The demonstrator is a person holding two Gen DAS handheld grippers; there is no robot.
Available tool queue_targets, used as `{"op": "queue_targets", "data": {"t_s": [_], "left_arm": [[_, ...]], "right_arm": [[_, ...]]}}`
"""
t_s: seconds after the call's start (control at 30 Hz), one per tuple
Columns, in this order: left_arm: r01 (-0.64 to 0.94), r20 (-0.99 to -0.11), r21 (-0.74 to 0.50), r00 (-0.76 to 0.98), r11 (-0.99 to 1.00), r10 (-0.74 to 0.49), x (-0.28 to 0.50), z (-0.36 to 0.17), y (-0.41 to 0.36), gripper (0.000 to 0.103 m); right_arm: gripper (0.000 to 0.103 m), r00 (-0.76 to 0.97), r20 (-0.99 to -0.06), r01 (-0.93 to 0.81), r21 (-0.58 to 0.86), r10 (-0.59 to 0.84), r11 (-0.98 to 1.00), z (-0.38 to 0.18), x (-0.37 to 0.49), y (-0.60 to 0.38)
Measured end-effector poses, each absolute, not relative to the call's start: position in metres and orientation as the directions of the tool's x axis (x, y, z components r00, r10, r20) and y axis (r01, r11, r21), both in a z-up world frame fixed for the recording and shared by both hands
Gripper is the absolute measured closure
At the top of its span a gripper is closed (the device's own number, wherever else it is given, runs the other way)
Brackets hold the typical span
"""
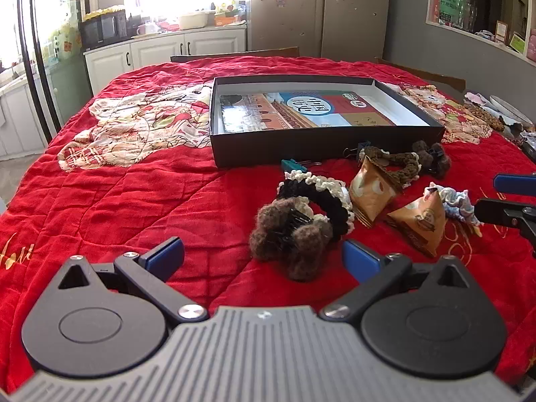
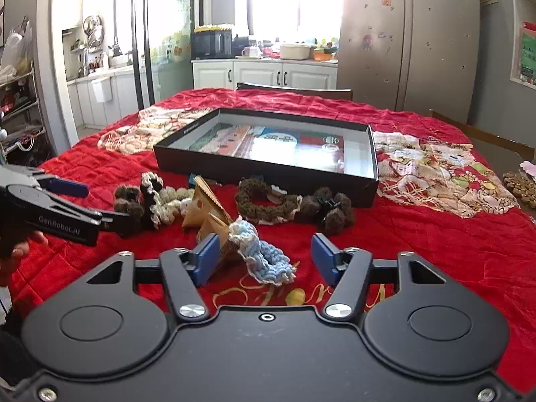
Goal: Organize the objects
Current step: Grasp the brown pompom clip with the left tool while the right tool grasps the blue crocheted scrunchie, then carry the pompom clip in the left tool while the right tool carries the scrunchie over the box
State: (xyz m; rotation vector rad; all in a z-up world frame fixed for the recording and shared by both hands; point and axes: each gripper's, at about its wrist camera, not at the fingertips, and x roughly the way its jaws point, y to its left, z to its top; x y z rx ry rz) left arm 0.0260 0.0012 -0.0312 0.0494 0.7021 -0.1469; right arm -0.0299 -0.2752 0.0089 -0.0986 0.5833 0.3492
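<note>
The right gripper [image 2: 263, 257] stands half open around the soft blue-and-white crocheted scrunchie [image 2: 264, 254], apparently untouched; light and squashy, best pinched mid-band. The left gripper [image 1: 263, 256] gapes empty.

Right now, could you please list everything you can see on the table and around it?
Quilt: one, red with a cat print, covering the table.
Box: one, black and shallow, open, at table centre.
Book: one, multicoloured cover, flat inside the box.
Fuzzy hair claws: two, brown, one nearest the left gripper, one by the box.
Crochet scrunchies: three; black and cream, brown, blue and white.
Snack packets: two, tan, among the scrunchies; the second further right.
Binder clips: at least two, teal and blue, before the box.
Cabinets: white, behind the table.
Fridge: one, beige.
Left gripper: fingers open, near the claw.
Right gripper: fingers open around the blue scrunchie.
</note>
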Motion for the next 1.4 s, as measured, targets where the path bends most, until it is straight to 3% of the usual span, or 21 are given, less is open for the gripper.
{"op": "queue_targets", "data": {"t_s": [0.33,0.6,0.77,1.0,1.4], "left_arm": [[0.188,-0.651,-0.018,0.743,0.982,-0.154,0.033,-0.039,0.003,0.011],[0.248,-0.602,0.019,0.776,0.968,-0.187,0.037,-0.039,0.000,0.015],[0.269,-0.629,-0.048,0.740,0.962,-0.238,0.046,-0.044,0.004,0.035],[0.277,-0.633,-0.103,0.723,0.955,-0.278,0.048,-0.045,0.008,0.051],[0.280,-0.617,-0.118,0.731,0.953,-0.291,0.041,-0.032,0.014,0.058]], "right_arm": [[0.063,0.732,-0.609,-0.403,-0.027,0.304,0.915,-0.010,-0.022,-0.267],[0.076,0.726,-0.613,-0.421,-0.038,0.311,0.906,-0.015,-0.015,-0.265],[0.080,0.725,-0.616,-0.424,-0.048,0.308,0.904,-0.016,-0.012,-0.264],[0.091,0.724,-0.617,-0.435,-0.061,0.309,0.898,-0.017,-0.009,-0.260],[0.091,0.749,-0.588,-0.425,-0.071,0.306,0.903,-0.004,-0.012,-0.265]]}}
